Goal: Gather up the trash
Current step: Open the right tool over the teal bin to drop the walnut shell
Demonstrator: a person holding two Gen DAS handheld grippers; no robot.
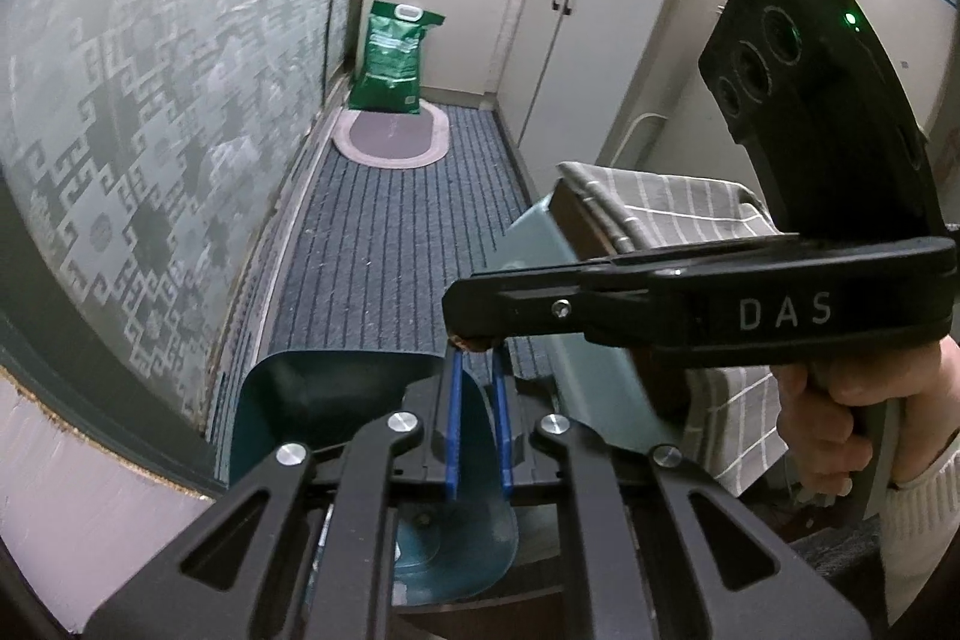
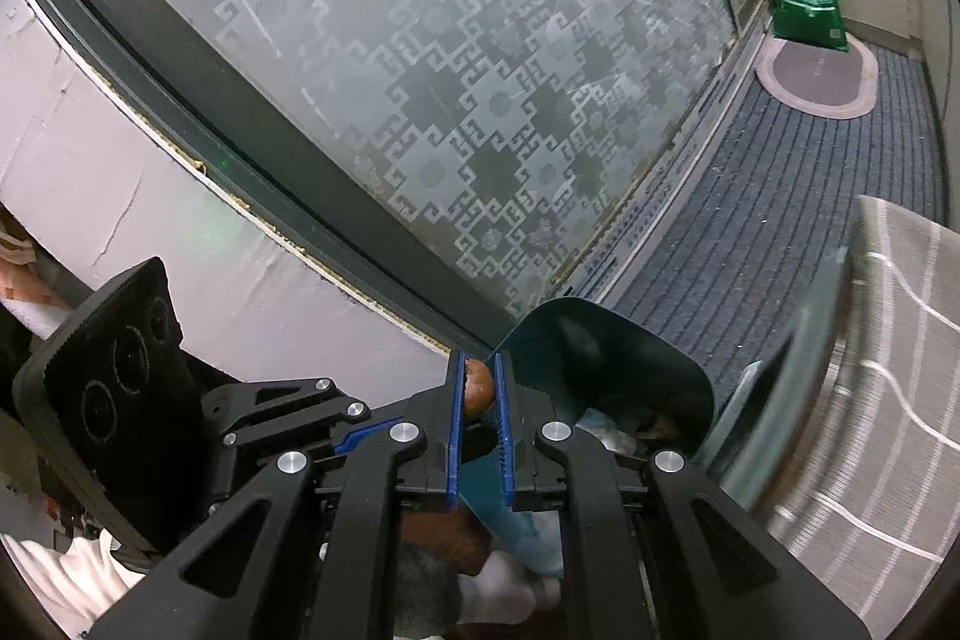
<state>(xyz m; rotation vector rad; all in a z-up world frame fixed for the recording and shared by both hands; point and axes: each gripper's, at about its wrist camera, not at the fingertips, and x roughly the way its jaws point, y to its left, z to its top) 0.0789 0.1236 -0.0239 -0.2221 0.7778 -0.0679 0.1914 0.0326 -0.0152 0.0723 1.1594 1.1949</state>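
My left gripper (image 1: 478,361) is shut on the rim of a dark teal dustpan-like scoop (image 1: 336,388), held over a floor bin. My right gripper (image 2: 478,370) is shut on a small brown round piece of trash (image 2: 478,387) and holds it above the scoop (image 2: 612,364). In the left wrist view the right gripper (image 1: 474,340) reaches in from the right, its tips right above my left fingers. Trash lies inside the bin under the scoop (image 2: 624,427).
A frosted patterned glass door (image 1: 150,100) runs along the left. A grey striped floor mat (image 1: 396,232), an oval pink mat (image 1: 393,137) and a green bag (image 1: 393,58) lie ahead. A checked cloth (image 1: 672,202) covers a stool at right. White cabinets (image 1: 576,58) stand behind.
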